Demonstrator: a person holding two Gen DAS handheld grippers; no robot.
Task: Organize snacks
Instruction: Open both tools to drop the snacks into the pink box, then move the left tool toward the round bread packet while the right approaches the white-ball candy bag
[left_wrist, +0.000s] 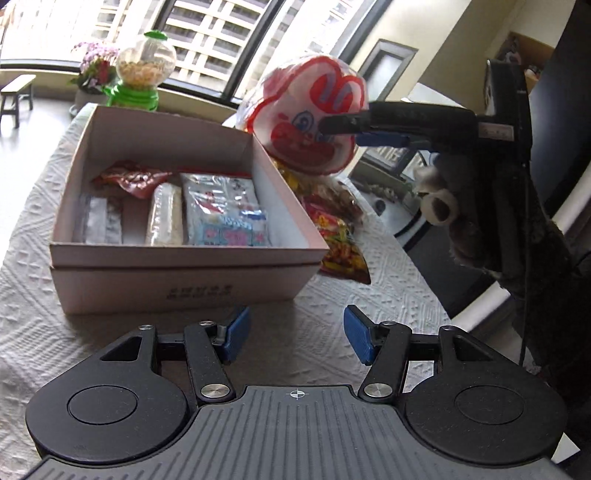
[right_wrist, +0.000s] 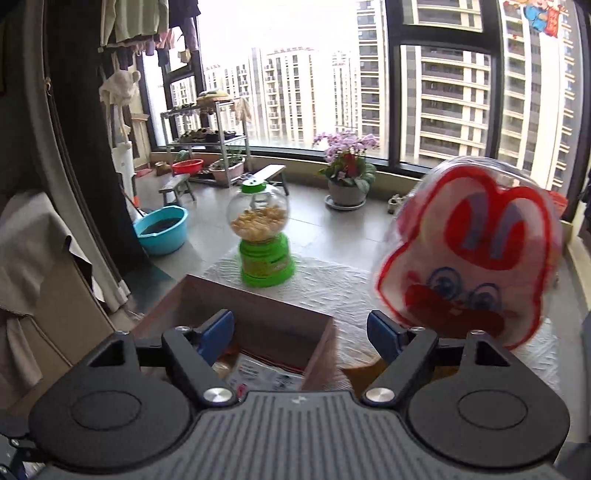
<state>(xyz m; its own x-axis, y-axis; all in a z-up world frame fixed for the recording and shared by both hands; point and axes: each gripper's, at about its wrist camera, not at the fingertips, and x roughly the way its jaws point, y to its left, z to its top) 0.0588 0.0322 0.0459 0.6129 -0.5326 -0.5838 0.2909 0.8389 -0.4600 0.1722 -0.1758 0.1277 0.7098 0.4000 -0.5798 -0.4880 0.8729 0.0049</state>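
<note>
A pink cardboard box (left_wrist: 177, 258) on the white tablecloth holds several flat snack packets (left_wrist: 221, 210). A puffy white-and-red rabbit-face bag (left_wrist: 314, 118) stands right of the box, also in the right wrist view (right_wrist: 469, 254). My right gripper (right_wrist: 301, 338) is open, hovering over the box's right wall (right_wrist: 321, 354), and the bag is beside its right finger, apart from the pads. From the left wrist view its fingers (left_wrist: 343, 125) reach across the bag's front. My left gripper (left_wrist: 295, 338) is open and empty in front of the box.
More colourful snack bags (left_wrist: 340, 236) lie right of the box under the rabbit bag. A green candy dispenser (right_wrist: 264, 240) stands behind the box. The table edge (left_wrist: 413, 258) falls off at the right. A flower pot (right_wrist: 347, 177) and a blue basin (right_wrist: 162, 229) sit on the floor beyond.
</note>
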